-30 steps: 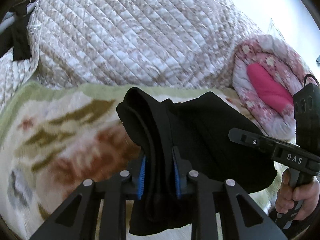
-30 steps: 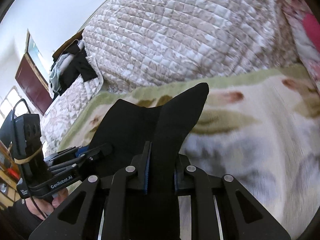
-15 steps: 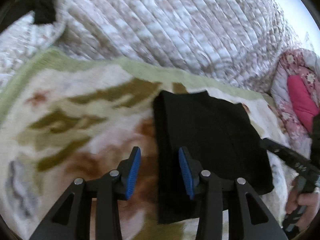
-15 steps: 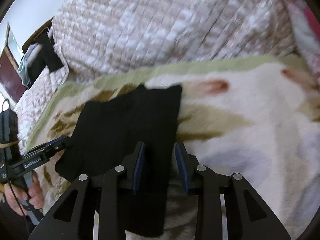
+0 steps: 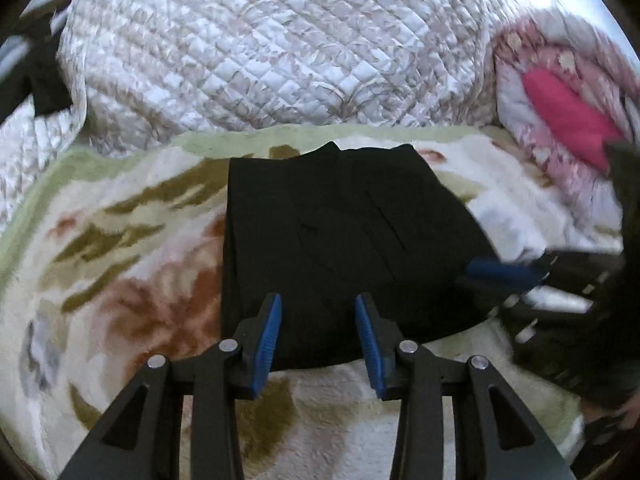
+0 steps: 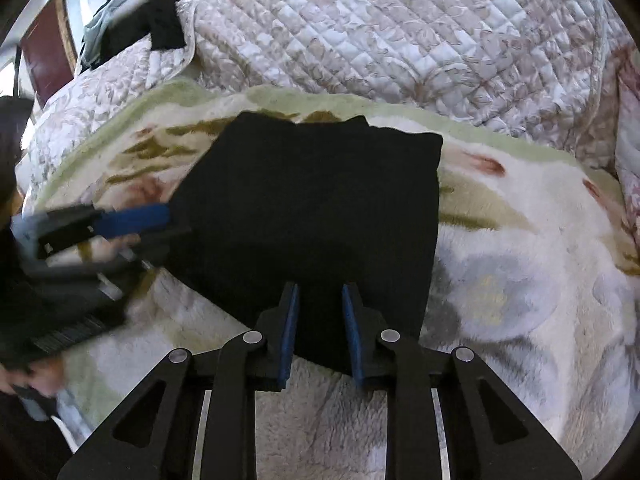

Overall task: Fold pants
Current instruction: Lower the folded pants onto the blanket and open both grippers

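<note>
The black pants lie folded into a flat rectangle on the fleece blanket; they also show in the right wrist view. My left gripper is open and empty, just above the folded pants' near edge. My right gripper is open and empty over the near right part of the pants. The right gripper shows blurred at the right of the left wrist view. The left gripper shows blurred at the left of the right wrist view.
A quilted beige bedspread is heaped behind the blanket. A pink floral quilt lies at the far right. Dark clothes hang at the far left by a red-brown door.
Both grippers have let go of the pants and drawn back. The pants, held up a second ago, now lie flat and folded on the blanket.
</note>
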A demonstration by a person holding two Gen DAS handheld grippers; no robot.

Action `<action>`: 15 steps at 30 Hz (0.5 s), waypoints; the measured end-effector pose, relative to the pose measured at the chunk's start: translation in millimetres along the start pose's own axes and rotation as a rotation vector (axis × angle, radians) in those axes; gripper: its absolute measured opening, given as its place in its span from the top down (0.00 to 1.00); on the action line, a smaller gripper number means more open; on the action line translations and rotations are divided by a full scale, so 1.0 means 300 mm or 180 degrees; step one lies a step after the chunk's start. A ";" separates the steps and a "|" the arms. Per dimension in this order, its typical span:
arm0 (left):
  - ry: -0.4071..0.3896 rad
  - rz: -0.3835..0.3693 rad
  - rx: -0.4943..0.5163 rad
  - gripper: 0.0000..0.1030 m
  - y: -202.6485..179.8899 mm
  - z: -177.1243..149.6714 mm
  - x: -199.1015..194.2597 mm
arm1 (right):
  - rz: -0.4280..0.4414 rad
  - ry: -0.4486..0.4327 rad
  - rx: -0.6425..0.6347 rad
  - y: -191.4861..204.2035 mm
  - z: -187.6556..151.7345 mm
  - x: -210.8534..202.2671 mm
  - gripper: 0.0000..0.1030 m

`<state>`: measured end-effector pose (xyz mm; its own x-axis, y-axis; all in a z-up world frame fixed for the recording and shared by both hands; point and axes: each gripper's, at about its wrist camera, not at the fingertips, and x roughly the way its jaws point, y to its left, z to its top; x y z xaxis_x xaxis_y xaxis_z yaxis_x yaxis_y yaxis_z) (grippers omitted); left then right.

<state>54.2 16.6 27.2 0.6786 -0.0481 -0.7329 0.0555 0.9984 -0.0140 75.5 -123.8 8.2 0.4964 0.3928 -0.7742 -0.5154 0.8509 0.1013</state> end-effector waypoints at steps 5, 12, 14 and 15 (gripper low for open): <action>-0.0016 -0.0069 -0.0075 0.60 0.018 0.006 -0.007 | -0.0078 -0.0201 0.0074 -0.025 -0.004 -0.049 0.78; -0.0024 -0.0047 -0.0059 0.60 0.015 -0.004 -0.006 | -0.0113 0.0061 0.0399 -0.112 0.000 0.019 0.78; -0.0019 -0.0076 -0.0092 0.60 0.013 -0.005 -0.008 | -0.0049 0.0034 0.0541 -0.132 -0.001 0.016 0.78; -0.0017 -0.0086 -0.0101 0.60 0.014 -0.005 -0.007 | -0.0051 -0.0005 0.0566 -0.135 0.003 0.004 0.78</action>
<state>52.0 20.9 27.8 0.6810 -0.0751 -0.7284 0.0508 0.9972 -0.0553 97.6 -157.5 3.8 0.5046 0.3790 -0.7757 -0.3759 0.9053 0.1978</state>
